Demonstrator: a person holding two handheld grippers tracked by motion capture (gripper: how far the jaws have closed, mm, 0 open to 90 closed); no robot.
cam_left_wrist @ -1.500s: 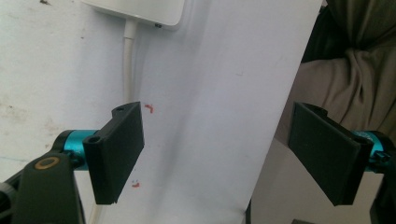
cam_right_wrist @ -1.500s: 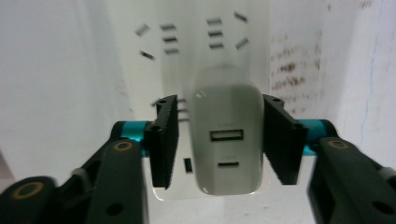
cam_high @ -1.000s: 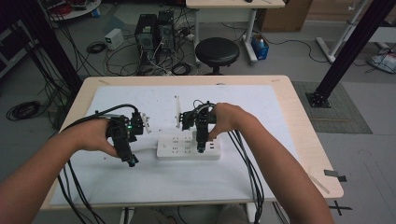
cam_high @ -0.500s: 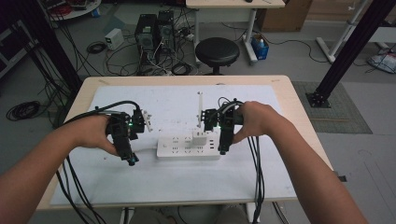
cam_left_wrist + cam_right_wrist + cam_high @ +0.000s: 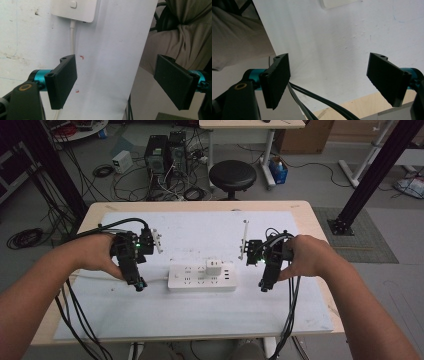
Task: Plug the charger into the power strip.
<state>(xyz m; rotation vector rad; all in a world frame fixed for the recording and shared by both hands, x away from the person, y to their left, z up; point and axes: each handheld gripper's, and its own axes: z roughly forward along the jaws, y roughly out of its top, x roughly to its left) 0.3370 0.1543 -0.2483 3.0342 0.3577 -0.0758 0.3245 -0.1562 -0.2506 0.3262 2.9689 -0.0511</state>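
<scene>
A white power strip [image 5: 202, 278] lies in the middle of the white sheet [image 5: 200, 232], with a white adapter plug [image 5: 214, 268] standing in its upper row. My left gripper [image 5: 137, 283] is just left of the strip's cabled end, my right gripper [image 5: 264, 285] a short way right of it. In the left gripper view the gripper [image 5: 118, 80] is open over the sheet, the strip's corner [image 5: 73, 10] and its white cord [image 5: 72, 35] ahead. In the right gripper view the gripper [image 5: 329, 77] is open and holds nothing, with a corner of the strip [image 5: 337, 3] at the top.
The sheet covers most of a wooden table [image 5: 312, 222]. Black cables [image 5: 319, 100] trail from both grippers over the near edge. The person's clothing [image 5: 180, 32] is close behind that edge. A black stool [image 5: 232, 174] and computer cases stand on the floor beyond.
My right gripper has moved to the right, off the power strip, leaving the adapter plug standing in it. The left gripper has stayed almost still.
</scene>
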